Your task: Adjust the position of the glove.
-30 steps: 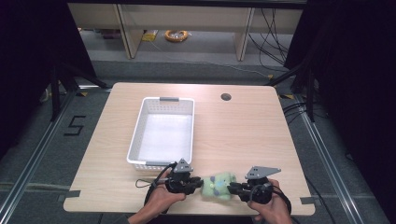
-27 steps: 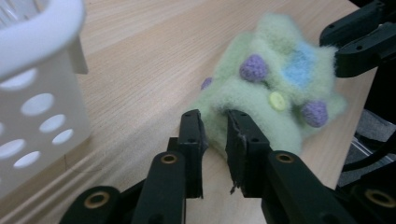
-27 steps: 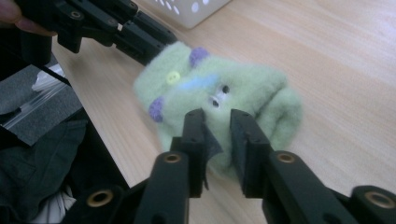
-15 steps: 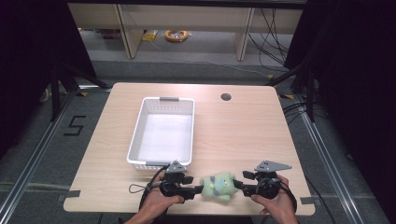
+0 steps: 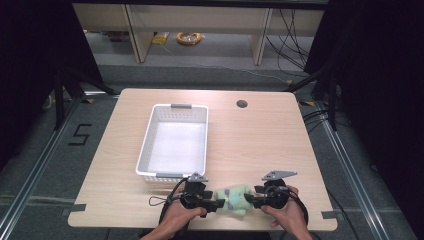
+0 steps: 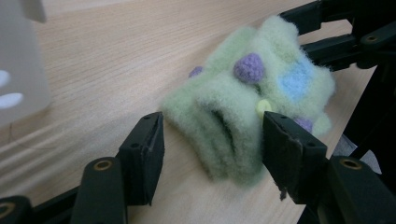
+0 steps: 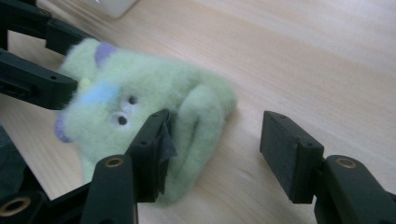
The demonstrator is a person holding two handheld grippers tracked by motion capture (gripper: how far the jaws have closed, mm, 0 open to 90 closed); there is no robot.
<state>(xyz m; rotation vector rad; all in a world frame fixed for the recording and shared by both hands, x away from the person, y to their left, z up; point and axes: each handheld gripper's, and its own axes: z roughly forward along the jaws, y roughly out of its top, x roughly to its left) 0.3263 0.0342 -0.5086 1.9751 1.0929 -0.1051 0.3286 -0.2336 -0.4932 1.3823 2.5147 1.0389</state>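
Observation:
A fuzzy pale-green plush toy (image 5: 234, 198) with purple and blue spots lies on the wooden table (image 5: 260, 145) near its front edge. My left gripper (image 5: 217, 205) points at it from the left and my right gripper (image 5: 251, 200) from the right. In the left gripper view the toy (image 6: 243, 107) sits between the left gripper's (image 6: 212, 140) spread jaws, which have just been opening. In the right gripper view the toy's (image 7: 140, 93) near edge reaches between the right gripper's (image 7: 215, 144) jaws. They have just been opening too, then eased in slightly; the pads do not press.
A white perforated basket (image 5: 172, 176) stands just behind the left gripper, in the table's middle left. A round cable hole (image 5: 242, 104) is near the far edge. Bare tabletop stretches to the right and behind the toy. Each gripper view shows the other gripper's black jaws (image 6: 341, 32) beyond the toy.
Both grippers, shut on the toy a second ago, have opened their jaws and let it go. The hands have drawn slightly apart, and the toy rests on the table between them.

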